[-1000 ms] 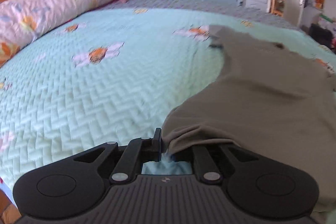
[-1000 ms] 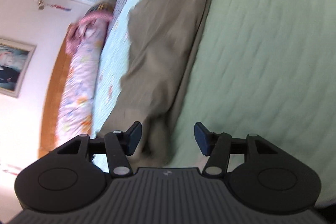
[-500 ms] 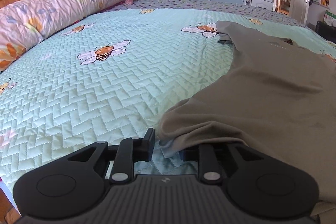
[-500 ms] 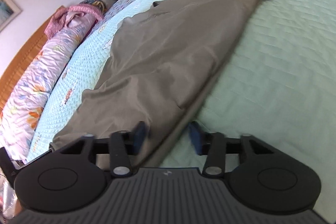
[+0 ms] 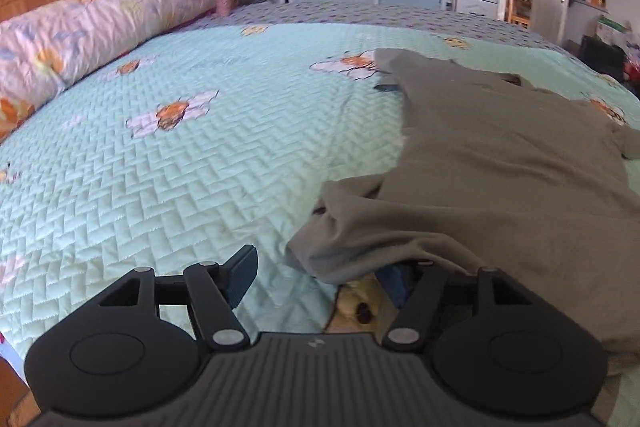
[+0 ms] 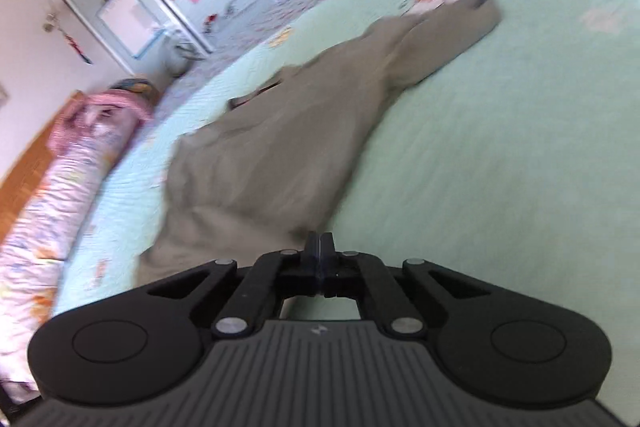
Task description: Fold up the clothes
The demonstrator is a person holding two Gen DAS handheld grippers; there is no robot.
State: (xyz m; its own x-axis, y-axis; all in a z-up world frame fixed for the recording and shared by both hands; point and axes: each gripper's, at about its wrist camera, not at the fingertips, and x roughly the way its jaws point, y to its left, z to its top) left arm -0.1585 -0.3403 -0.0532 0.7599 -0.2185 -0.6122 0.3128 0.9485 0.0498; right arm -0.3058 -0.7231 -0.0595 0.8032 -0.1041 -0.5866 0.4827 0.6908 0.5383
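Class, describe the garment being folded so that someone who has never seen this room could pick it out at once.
Start at the wide bed under the pale green quilt printed with bees. On its right half, away from the rolled floral bedding by the headboard, lies the plain grey-brown shirt. It is the only unpatterned cloth there.

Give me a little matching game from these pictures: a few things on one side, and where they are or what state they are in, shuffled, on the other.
Things:
1. left gripper
2. right gripper
3. grey-brown garment
4. rolled floral quilt

States:
A. lies along the wooden headboard
B. spread over the light green bedspread
C. fingers wide apart
D. fingers closed together at the garment's edge

Pairs: 1-C, 2-D, 3-B, 4-A
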